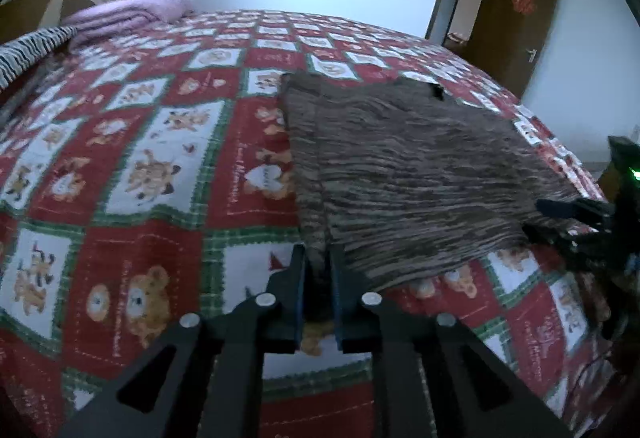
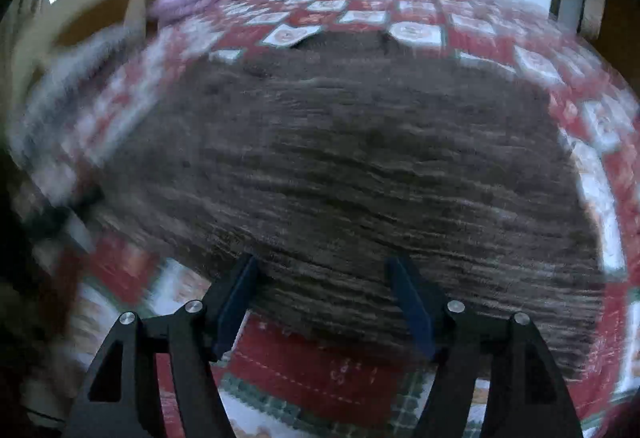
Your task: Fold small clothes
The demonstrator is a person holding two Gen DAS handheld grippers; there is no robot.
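A brown streaky knit garment (image 1: 420, 174) lies flat on the bed, its left side folded over in a narrow strip. My left gripper (image 1: 318, 258) sits at the garment's near left corner. Its jaws stand a narrow gap apart, the folded edge lies between the blue pads (image 1: 299, 290), and I see no firm pinch. In the right wrist view, which is motion-blurred, the garment (image 2: 352, 166) fills the middle. My right gripper (image 2: 324, 270) is open wide over its near edge, holding nothing. The right gripper (image 1: 576, 222) also shows dark at the garment's near right corner.
The bedspread (image 1: 132, 166) is a red, white and green patchwork with bear prints. A folded purple blanket (image 1: 132, 14) and a striped cloth (image 1: 28, 50) lie at the far left by the headboard. A brown door (image 1: 516, 22) stands open at the far right.
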